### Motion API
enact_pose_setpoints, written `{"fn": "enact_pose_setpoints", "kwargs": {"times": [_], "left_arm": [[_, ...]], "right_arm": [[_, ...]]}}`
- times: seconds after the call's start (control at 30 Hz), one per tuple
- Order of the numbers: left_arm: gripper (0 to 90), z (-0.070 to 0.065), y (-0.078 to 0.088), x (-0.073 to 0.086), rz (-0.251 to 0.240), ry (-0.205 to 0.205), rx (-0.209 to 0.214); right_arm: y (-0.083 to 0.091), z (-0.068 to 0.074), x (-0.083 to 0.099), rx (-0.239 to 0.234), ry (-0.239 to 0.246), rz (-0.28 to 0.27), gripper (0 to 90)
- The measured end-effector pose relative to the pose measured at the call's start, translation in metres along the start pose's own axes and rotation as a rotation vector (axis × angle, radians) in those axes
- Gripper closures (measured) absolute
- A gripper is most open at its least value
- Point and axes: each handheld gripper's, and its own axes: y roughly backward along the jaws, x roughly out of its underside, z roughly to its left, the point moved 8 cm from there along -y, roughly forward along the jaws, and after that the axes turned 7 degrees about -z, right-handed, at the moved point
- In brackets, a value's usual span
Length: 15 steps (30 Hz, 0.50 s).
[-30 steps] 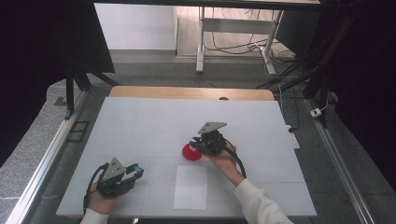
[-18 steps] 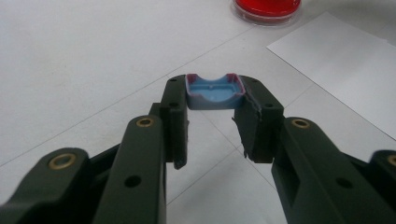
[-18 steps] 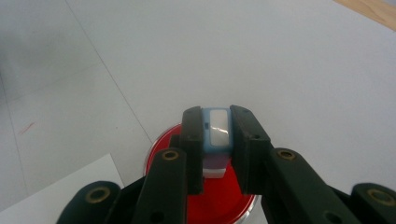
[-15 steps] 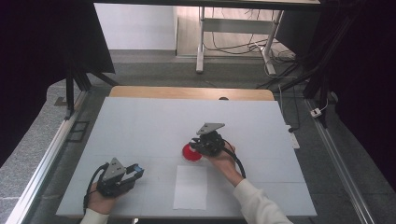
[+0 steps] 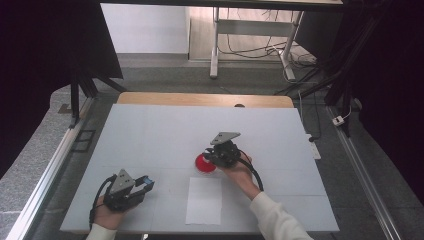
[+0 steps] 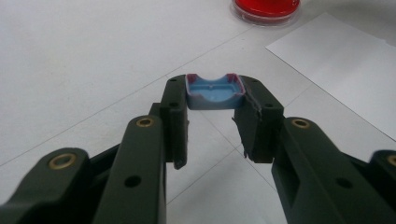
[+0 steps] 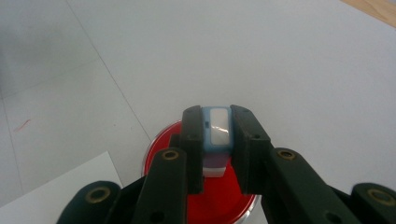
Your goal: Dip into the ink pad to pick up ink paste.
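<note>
Nothing has moved. Our right tongs (image 7: 217, 140) keep pinching a small stamp (image 7: 218, 128) over the red pad (image 7: 224, 198), inking it; our left tongs (image 6: 212, 109) keep pinching its blue cap (image 6: 214, 92).

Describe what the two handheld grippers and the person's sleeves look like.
Both the left gripper and the right gripper are black, with brass-ringed pivots, a grey three-cornered plate on top and a black trailing cable. The person wears white sleeves.

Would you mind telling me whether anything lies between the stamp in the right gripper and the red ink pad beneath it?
Nothing visible does: the right gripper holds the small blue-and-white stamp directly over the round red ink pad, with no object between them.
</note>
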Motion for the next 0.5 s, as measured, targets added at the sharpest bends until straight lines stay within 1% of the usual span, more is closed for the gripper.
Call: {"fn": "enact_pose_setpoints", "kwargs": {"times": [0.43,0.5], "left_arm": [[64.8,-0.0003,0.0001,-0.0001,0.000,0.000,0.000],[64.8,-0.0003,0.0000,-0.0001,0.000,0.000,0.000]], "right_arm": [[-0.0019,0.0014,0.0028,0.007,0.017,0.013,76.2],[-0.0024,0.0019,0.0027,0.009,0.019,0.006,76.3]]}}
